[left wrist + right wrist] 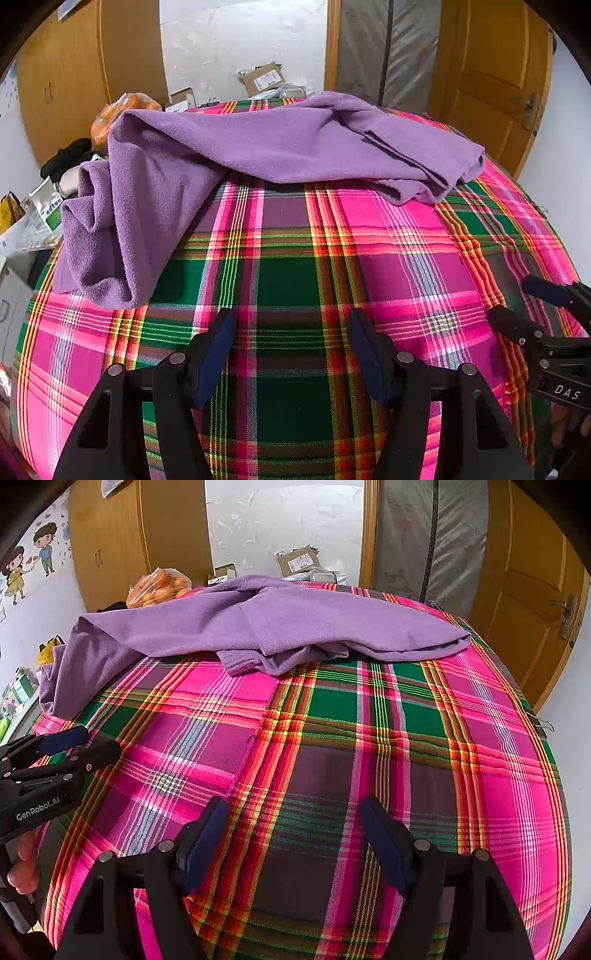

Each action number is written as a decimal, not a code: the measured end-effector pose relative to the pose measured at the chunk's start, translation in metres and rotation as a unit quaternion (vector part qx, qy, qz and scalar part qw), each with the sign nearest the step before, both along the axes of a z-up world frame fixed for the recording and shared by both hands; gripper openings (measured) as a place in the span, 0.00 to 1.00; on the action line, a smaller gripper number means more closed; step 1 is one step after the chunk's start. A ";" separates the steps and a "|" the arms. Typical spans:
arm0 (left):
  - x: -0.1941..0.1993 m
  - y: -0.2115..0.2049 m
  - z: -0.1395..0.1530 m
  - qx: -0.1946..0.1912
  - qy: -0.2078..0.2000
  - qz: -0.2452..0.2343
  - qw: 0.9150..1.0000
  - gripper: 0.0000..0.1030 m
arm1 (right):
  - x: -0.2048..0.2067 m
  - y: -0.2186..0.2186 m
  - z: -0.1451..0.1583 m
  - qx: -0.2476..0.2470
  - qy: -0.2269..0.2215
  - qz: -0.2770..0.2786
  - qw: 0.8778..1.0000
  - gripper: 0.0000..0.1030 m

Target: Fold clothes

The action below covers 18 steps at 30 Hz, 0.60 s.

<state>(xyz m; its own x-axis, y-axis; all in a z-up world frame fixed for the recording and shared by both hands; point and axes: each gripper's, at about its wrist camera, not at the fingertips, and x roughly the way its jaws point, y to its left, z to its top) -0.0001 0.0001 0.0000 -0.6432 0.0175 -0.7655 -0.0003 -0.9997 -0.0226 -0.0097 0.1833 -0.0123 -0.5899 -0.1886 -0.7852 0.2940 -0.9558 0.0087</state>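
A purple fleece garment [236, 147] lies rumpled across the far half of a table covered with a pink, green and red plaid cloth [295, 280]. Its left part hangs over the table's left edge. In the right wrist view the same garment [258, 627] stretches across the far side, a bunched fold at its front. My left gripper [291, 321] hovers open over bare plaid, short of the garment. My right gripper [293, 808] is open too, with nothing between its fingers. Each gripper shows at the edge of the other's view: the right gripper [524, 295] and the left gripper [92, 738].
A bag of oranges [159, 587] and cardboard boxes [295, 561] sit beyond the table's far edge. Wooden wardrobe doors [110, 546] stand at the back left, a wooden door [532, 583] at the right. Cluttered packages [40, 214] lie left of the table. A hand [22, 867] holds the left gripper.
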 end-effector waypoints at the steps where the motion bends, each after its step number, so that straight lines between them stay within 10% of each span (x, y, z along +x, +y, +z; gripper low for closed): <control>1: 0.000 0.000 0.000 0.000 0.000 0.000 1.000 0.63 | 0.000 0.000 0.000 0.000 0.000 0.000 1.000 0.73; 18: -0.001 0.001 -0.001 -0.002 0.000 0.004 1.000 0.63 | 0.001 0.001 0.001 0.000 0.000 0.000 1.000 0.73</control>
<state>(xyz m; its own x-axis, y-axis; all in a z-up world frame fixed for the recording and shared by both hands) -0.0013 0.0007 -0.0005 -0.6429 0.0103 -0.7659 0.0069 -0.9998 -0.0192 -0.0085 0.1847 -0.0114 -0.5898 -0.1889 -0.7851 0.2940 -0.9558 0.0091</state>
